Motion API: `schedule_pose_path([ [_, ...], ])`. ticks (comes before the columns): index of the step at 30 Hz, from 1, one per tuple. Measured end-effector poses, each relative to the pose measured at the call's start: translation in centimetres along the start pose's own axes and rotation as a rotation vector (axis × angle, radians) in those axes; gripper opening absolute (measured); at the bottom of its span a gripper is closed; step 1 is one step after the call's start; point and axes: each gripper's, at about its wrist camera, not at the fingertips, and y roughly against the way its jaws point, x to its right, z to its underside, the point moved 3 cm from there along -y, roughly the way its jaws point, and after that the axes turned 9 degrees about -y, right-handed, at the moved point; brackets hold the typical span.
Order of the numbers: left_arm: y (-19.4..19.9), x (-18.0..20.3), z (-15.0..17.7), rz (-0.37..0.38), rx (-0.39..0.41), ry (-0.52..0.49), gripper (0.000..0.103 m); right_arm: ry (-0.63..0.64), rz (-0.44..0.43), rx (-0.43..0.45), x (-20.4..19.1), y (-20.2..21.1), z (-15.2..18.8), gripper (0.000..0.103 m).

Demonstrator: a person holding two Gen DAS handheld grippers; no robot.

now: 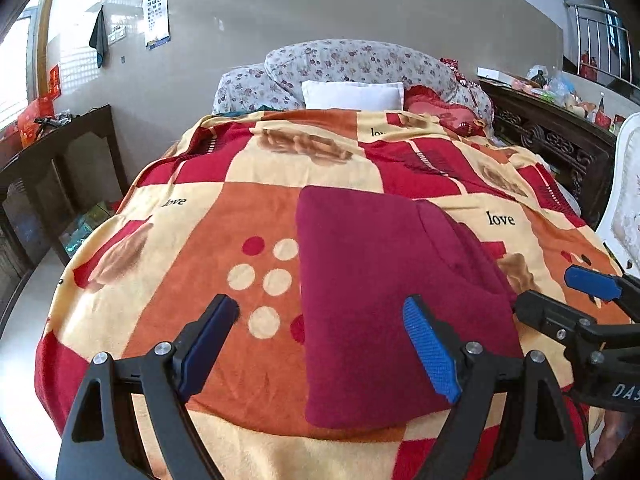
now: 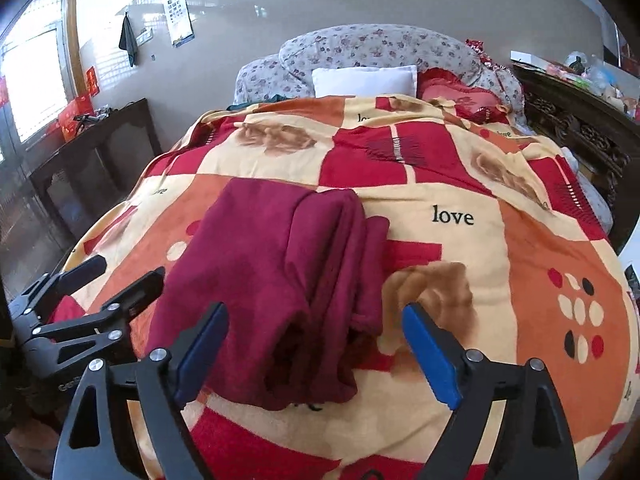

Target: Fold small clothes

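- The maroon garment (image 1: pixel 384 304) lies folded on the patterned blanket (image 1: pixel 224 216) of the bed, near the foot end, folded layers stacked along its right side
- My left tongs (image 1: pixel 320 344) stand wide above the garment's left edge, nothing between the blue pads (image 1: pixel 430 350), no contact with the cloth
- My right tongs (image 2: pixel 316 344) stand wide above the garment's near right end, gripping nothing
- Both tongs hang side by side, close together
- A white pillow (image 1: pixel 352 94) rests against a floral quilt (image 1: pixel 360 60) at the head of the bed
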Motion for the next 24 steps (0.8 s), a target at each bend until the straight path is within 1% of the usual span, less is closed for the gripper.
schedule_pose_path([
  [7,0.5,-0.5,-0.2,-0.019,0.021,0.014,0.086,-0.010,-0.008,-0.011,-0.1,-0.5,0.1,0.093],
  [24,-0.4,-0.8,0.2,-0.027,-0.002,0.023,0.086,-0.011,-0.031,-0.039,-0.6,-1.6,0.5,0.094],
])
